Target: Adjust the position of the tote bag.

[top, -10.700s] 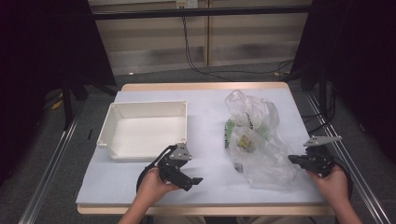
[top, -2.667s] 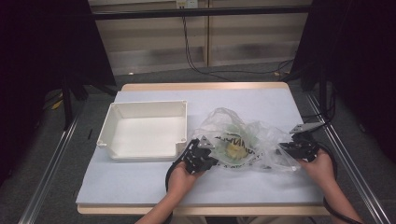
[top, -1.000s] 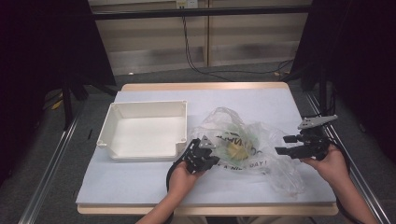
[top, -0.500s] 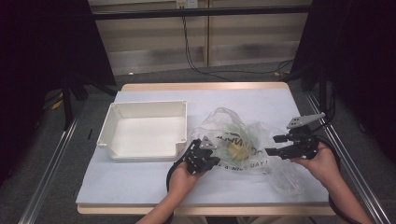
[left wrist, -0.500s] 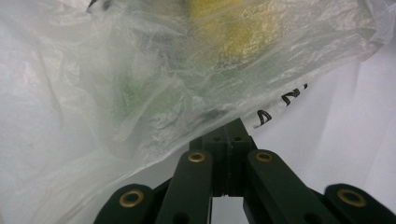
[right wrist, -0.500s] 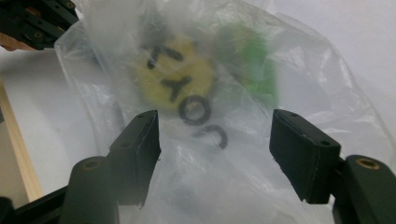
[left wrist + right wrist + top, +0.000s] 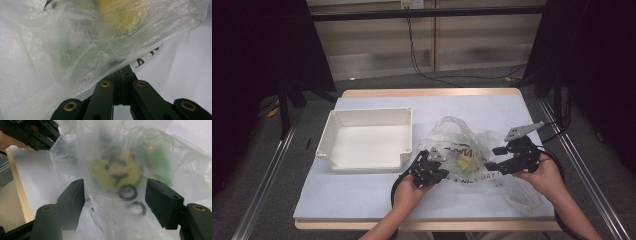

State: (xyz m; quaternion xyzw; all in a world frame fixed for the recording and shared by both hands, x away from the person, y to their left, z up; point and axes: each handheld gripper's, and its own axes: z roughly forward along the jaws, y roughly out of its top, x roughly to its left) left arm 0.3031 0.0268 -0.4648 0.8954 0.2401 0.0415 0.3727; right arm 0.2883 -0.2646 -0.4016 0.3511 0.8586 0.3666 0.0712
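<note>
**Bag pinned at one end, second gripper arriving**

The clear plastic bag, holding something yellow and green, lies on the table just right of the white tray. Half a second ago the right gripper stood further right of the tray; now it has closed in, jaws spread wide on either side of the bag's film. The left gripper, nearest the tray's right corner, is clamped on the bag's edge. Probably the bag is being opened or emptied. Bare table lies in front of the tray; its right rim crowds the left gripper.
</note>
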